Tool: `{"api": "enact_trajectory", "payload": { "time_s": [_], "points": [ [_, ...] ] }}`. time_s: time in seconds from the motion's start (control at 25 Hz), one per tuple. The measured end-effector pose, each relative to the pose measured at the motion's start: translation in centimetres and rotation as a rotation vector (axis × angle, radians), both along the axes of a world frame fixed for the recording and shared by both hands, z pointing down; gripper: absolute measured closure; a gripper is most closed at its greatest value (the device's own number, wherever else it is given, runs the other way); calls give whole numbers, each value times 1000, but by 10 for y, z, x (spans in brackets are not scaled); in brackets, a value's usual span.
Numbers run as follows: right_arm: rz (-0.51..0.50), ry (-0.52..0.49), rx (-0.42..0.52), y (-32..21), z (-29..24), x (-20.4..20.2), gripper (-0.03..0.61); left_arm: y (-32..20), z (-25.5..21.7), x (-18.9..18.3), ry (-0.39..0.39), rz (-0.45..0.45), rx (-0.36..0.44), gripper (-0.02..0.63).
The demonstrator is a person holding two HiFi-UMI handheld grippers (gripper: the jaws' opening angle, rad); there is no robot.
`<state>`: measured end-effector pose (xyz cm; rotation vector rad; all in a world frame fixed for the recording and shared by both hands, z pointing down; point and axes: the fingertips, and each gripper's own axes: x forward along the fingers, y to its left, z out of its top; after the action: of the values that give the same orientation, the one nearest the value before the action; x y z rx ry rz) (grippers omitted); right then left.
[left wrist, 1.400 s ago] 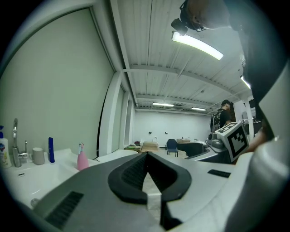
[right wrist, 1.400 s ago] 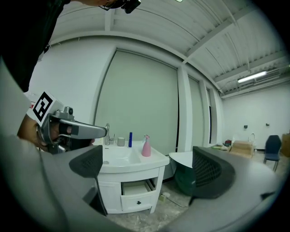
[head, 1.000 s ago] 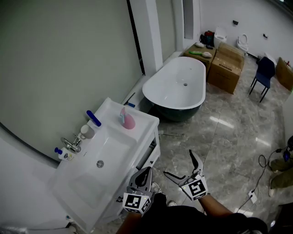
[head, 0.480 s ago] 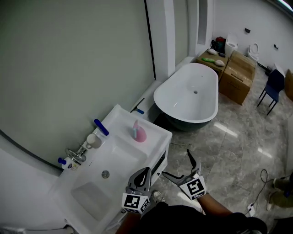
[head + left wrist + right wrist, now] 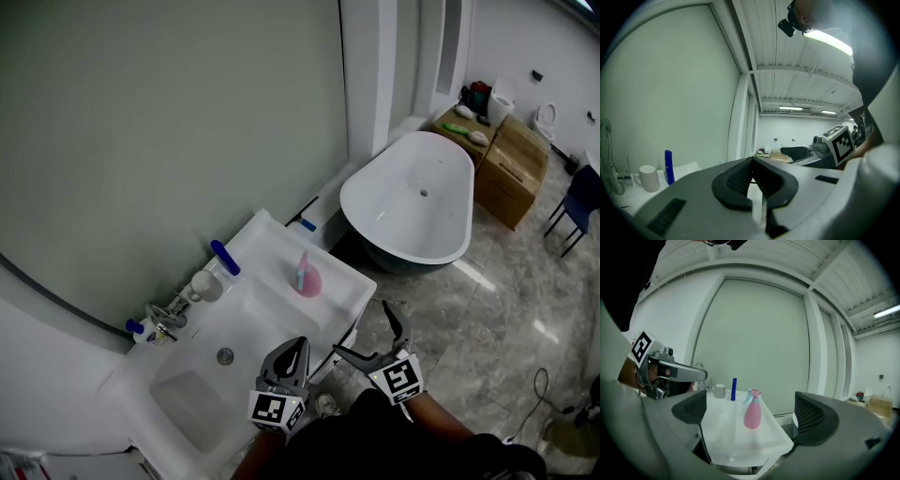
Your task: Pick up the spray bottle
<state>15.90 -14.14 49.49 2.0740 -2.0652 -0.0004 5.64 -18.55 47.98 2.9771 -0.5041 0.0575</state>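
A pink spray bottle (image 5: 307,276) (image 5: 752,411) with a pale blue trigger head stands upright on the right end of the white washbasin (image 5: 281,323). My right gripper (image 5: 367,336) (image 5: 749,414) hovers open near the basin's front right corner, its jaws framing the bottle from a distance. My left gripper (image 5: 292,359) (image 5: 753,180) is shut with nothing in it, held just off the basin's front edge, pointing along it.
A blue tube (image 5: 223,257) (image 5: 734,389), a white mug (image 5: 205,284) (image 5: 720,390) and a chrome tap (image 5: 164,317) line the basin's back edge by the green wall. A white bathtub (image 5: 422,206) stands beyond, with cardboard boxes (image 5: 514,167) behind it. Grey tiled floor lies to the right.
The view has swung so the basin and bottle sit further right and closer to my grippers. Both grippers keep their poses; the right one stays open.
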Motion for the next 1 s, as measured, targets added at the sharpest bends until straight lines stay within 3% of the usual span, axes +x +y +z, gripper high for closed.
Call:
{"api": "enact_trajectory", "payload": {
  "time_s": [0.32,0.44,0.68,1.0],
  "points": [
    [-130,-22,-31,-56,19,14,-3,-40,12,5,-31,-110,-9,621],
    [-179,-28,-26,-76,25,30,51,-59,10,11,-28,-187,-14,621],
    [-296,-61,-108,-119,46,45,52,-98,7,19,-42,-315,-20,620],
    [-445,-67,-171,-157,65,50,126,-119,7,22,-61,-465,-15,621]
  ]
}}
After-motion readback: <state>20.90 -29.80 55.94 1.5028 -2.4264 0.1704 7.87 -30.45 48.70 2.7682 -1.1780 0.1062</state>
